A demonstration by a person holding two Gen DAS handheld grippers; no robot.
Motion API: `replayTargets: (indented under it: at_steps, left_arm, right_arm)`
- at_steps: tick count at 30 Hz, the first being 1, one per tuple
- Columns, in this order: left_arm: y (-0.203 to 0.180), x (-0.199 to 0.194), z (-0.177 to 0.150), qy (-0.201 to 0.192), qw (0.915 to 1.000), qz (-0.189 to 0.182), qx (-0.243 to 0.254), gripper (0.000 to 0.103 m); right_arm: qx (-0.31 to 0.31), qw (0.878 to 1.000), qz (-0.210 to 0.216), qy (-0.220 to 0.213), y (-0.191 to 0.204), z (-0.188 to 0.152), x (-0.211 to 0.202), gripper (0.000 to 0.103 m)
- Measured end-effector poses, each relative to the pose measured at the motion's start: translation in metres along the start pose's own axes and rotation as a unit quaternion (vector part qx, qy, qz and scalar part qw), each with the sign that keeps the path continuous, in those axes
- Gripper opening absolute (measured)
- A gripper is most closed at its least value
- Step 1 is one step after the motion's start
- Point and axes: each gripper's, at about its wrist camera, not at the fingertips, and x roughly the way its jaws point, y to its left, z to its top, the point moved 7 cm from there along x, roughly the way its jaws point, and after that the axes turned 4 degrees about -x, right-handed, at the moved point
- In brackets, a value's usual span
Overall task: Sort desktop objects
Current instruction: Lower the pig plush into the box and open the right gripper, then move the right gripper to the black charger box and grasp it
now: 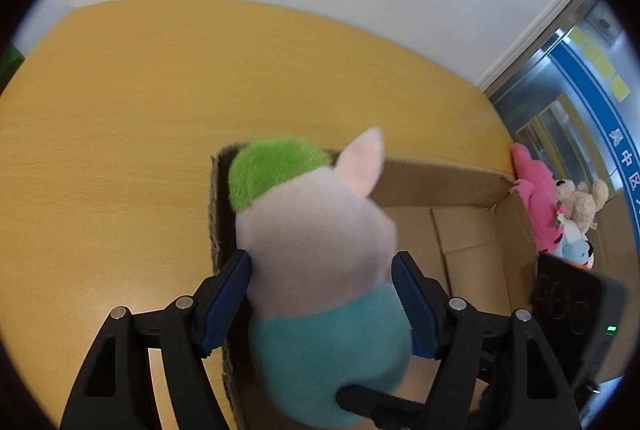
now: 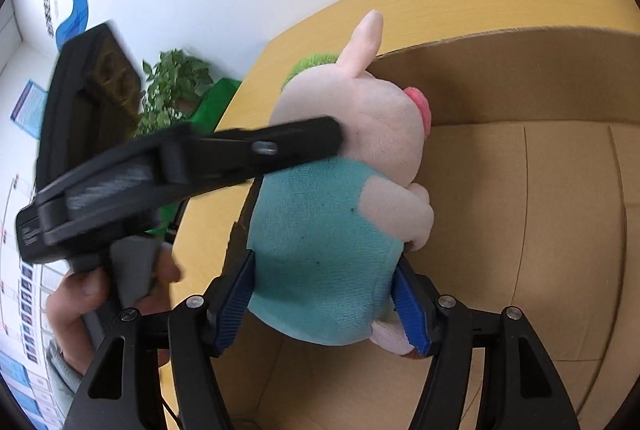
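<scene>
Left wrist view, lower centre of frame: the left gripper (image 1: 322, 304), black arms with blue ribbed pads, is closed partway onto a soft plush pig toy with pale pink head, teal body and green cap (image 1: 320, 250). Both pads press into the toy's sides at the line where head meets body. The toy is blurred in this view.

Right wrist view, lower centre: the right gripper (image 2: 324, 306) has its blue pads pressed against the lower teal body of the same toy (image 2: 340, 214), one on each side. The left gripper (image 2: 340, 134) crosses from the left of the frame and bears on the toy's head. A person's hand (image 2: 92, 294) grips its handle at lower left. Both grippers thus have hold of the one toy.

Behind and below the toy: an open brown cardboard box (image 1: 472, 230), its floor and walls showing at centre right. The toy is held above the box's left wall, partly over the box interior. The box (image 2: 540, 210) rests on the yellow wood-grain worktop (image 1: 120, 130).

Farther, right edge of the left wrist view: a pile of plush toys, pink, cream and light blue (image 1: 560, 214), beyond the box's far corner.

Farthest, upper left of the right wrist view: a green leafy plant (image 2: 176, 86) against a white wall.
</scene>
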Motion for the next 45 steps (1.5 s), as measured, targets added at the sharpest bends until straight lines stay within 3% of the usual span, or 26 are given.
replayTargets:
  at_steps: [4, 5, 10, 13, 14, 16, 21, 26, 30, 35, 45]
  left_arm:
    - [-0.008, -0.04, 0.003, -0.045, 0.9989, -0.001, 0.01, 0.072]
    - [-0.01, -0.049, 0.001, -0.053, 0.9985, 0.0, 0.015, 0.072]
    - [-0.014, -0.093, -0.024, -0.093, 0.9953, 0.01, 0.025, 0.072]
    - [-0.022, -0.116, -0.047, -0.116, 0.9918, 0.027, 0.046, 0.073]
    - [-0.026, -0.121, -0.054, -0.122, 0.9908, 0.028, 0.052, 0.074]
    - [-0.033, -0.137, -0.072, -0.136, 0.9885, 0.03, 0.06, 0.074]
    - [-0.057, -0.168, -0.123, -0.17, 0.9812, 0.041, 0.082, 0.074]
    - [-0.087, -0.183, -0.169, -0.181, 0.9768, 0.033, 0.11, 0.078]
    - [-0.106, -0.191, -0.201, -0.183, 0.9779, 0.005, 0.102, 0.078]
    - [-0.126, -0.192, -0.233, -0.173, 0.9789, -0.003, 0.108, 0.078]
    - [-0.15, -0.187, -0.265, -0.159, 0.9798, -0.015, 0.12, 0.078]
  right_arm:
    - [-0.006, 1.0, -0.01, 0.001, 0.005, -0.004, 0.005, 0.067]
    - [-0.007, 1.0, -0.012, 0.003, 0.022, -0.002, 0.021, 0.069]
    - [-0.018, 1.0, -0.013, 0.008, 0.036, -0.006, 0.016, 0.075]
    - [-0.064, 0.997, -0.035, -0.016, 0.052, -0.015, -0.019, 0.087]
    - [-0.081, 0.995, -0.049, -0.023, 0.075, 0.012, -0.017, 0.091]
    - [-0.114, 0.989, -0.089, -0.038, 0.076, 0.012, -0.044, 0.102]
    - [-0.152, 0.975, -0.147, -0.062, 0.057, -0.018, -0.134, 0.103]
    - [-0.164, 0.967, -0.172, -0.092, 0.058, -0.066, -0.217, 0.103]
    - [-0.164, 0.962, -0.192, -0.104, 0.058, -0.101, -0.249, 0.103]
    - [-0.167, 0.956, -0.214, -0.111, 0.059, -0.139, -0.264, 0.103]
    - [-0.186, 0.946, -0.231, -0.129, 0.063, -0.176, -0.278, 0.103]
